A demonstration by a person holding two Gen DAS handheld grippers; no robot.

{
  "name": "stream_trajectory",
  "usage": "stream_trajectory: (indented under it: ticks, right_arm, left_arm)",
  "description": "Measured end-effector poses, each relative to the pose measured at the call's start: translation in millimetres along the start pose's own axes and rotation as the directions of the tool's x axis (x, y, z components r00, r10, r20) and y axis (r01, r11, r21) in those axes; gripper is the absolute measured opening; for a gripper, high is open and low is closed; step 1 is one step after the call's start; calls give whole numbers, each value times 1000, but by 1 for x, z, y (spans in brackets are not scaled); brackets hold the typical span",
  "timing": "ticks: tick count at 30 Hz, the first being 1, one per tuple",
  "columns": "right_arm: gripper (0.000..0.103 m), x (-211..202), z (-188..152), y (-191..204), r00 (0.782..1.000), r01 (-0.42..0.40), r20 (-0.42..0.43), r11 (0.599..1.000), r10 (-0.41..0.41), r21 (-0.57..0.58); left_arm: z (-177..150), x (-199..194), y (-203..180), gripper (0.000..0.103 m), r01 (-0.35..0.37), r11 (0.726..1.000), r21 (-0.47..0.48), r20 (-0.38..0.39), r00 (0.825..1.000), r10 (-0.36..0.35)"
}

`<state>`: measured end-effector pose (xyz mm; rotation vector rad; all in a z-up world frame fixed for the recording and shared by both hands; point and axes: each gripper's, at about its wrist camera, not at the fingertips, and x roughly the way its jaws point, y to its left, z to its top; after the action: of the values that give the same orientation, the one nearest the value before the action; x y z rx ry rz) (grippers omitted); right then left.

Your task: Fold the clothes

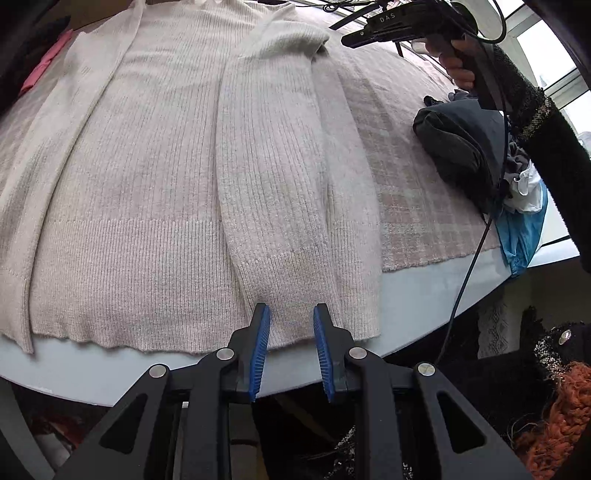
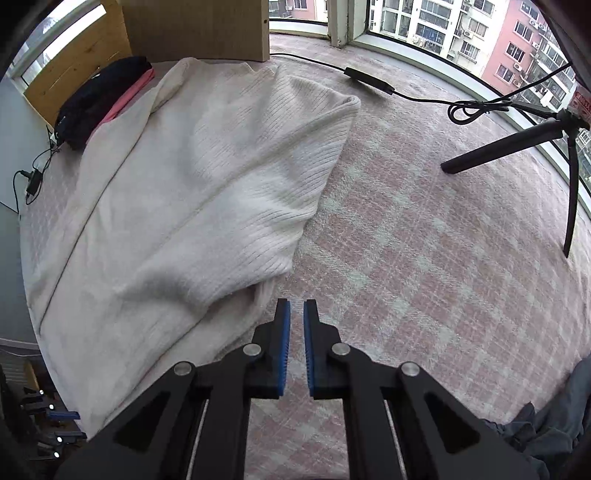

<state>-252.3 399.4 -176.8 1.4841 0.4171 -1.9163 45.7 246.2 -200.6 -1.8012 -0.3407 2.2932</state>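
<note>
A cream ribbed knit sweater [image 1: 155, 177] lies flat on the pink plaid cloth [image 1: 417, 184], with one sleeve [image 1: 273, 177] folded down over its right side to the hem. My left gripper [image 1: 291, 314] is open and empty, just above that sleeve's cuff at the near table edge. The sweater also shows in the right wrist view [image 2: 192, 192]. My right gripper [image 2: 296, 308] hovers over the plaid cloth [image 2: 424, 240] beside the sweater's right edge, its jaws a narrow gap apart and holding nothing. The right gripper is not fully visible in the left wrist view.
A pile of dark and blue clothes [image 1: 476, 147] lies at the right table edge. Dark and pink folded garments [image 2: 99, 96] sit at the far left by a cardboard box [image 2: 195, 29]. A tripod [image 2: 554, 140] and cables [image 2: 373, 81] stand near the windows.
</note>
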Motion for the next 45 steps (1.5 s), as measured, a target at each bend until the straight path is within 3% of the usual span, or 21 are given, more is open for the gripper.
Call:
stream_trajectory:
  ticks: [4,8,10,11,12,13,16,19,20,22,23,26,29,31,32,34,38,40,41,43,45]
  right_arm:
    - [24,2,4,22,993,-115,-23,993,114,-26]
    - [27,29,17,19,981,-172,-85,983,177,58]
    - [27,40,21,10,982,-160,-83,982,168,101]
    - [27,39,22,7,982,-164,-79,980,173,111]
    - [22,36,22,5,981,-173,-72,978,182,115]
    - [6,33,22,2,980,-182,-65,976,190,118]
    - [6,24,22,-6,975,-209,-45,969,216,130]
    - [6,14,23,-14,970,-236,-24,962,242,141]
    - [6,11,23,-17,968,-245,-18,959,250,144]
    - [6,10,24,-20,975,-207,-51,968,216,142]
    - [8,14,23,-20,977,-188,-72,973,199,135]
    - [10,25,18,-17,977,-164,-118,980,177,117]
    - [12,22,14,-16,977,-173,-104,979,184,110]
    - [13,19,13,-19,977,-183,-91,976,194,114]
    - [15,19,14,-20,977,-184,-86,976,194,115]
    - [25,19,16,-22,979,-180,-77,977,190,115]
    - [29,21,20,-25,982,-174,-60,978,181,115]
    - [29,21,23,-27,983,-170,-51,979,177,115]
    - [29,24,23,-25,985,-152,-62,983,159,104]
    - [29,30,23,-18,989,-111,-90,991,117,74]
    - [29,34,22,-13,990,-89,-106,995,94,50]
  left_arm:
    - [2,-9,-23,29,-2,997,76,15,1000,1]
    - [11,16,-35,28,-66,986,156,-32,997,72]
    - [13,15,-31,25,-39,986,161,-21,999,43]
    - [14,14,-27,13,-31,987,159,-27,999,36]
    - [16,12,-20,9,-9,990,139,-39,999,15]
    - [17,8,-15,9,20,993,113,-42,999,-16]
    - [21,-14,-4,9,108,993,46,-10,994,-107]
    - [25,-43,-5,9,196,980,17,60,979,-197]
    - [25,-49,-8,12,205,978,28,71,976,-206]
    - [24,-45,-17,42,200,978,68,34,979,-202]
    - [22,-38,-19,57,156,985,79,17,987,-158]
    - [22,-19,-16,53,42,996,77,-34,999,-40]
    - [18,-3,-12,51,27,998,61,-68,997,-23]
    - [17,7,-13,38,46,997,64,-87,995,-41]
    - [16,10,-16,22,43,996,75,-82,996,-37]
    - [16,13,-20,8,52,994,100,-69,997,-45]
    - [16,0,-7,8,149,988,37,-51,988,-147]
    - [14,-18,7,8,203,979,-27,5,979,-203]
    - [13,-24,16,11,171,984,-47,23,985,-170]
    - [9,-25,29,20,29,997,-65,-17,999,-30]
    - [8,-24,30,25,-22,998,-56,-45,999,20]
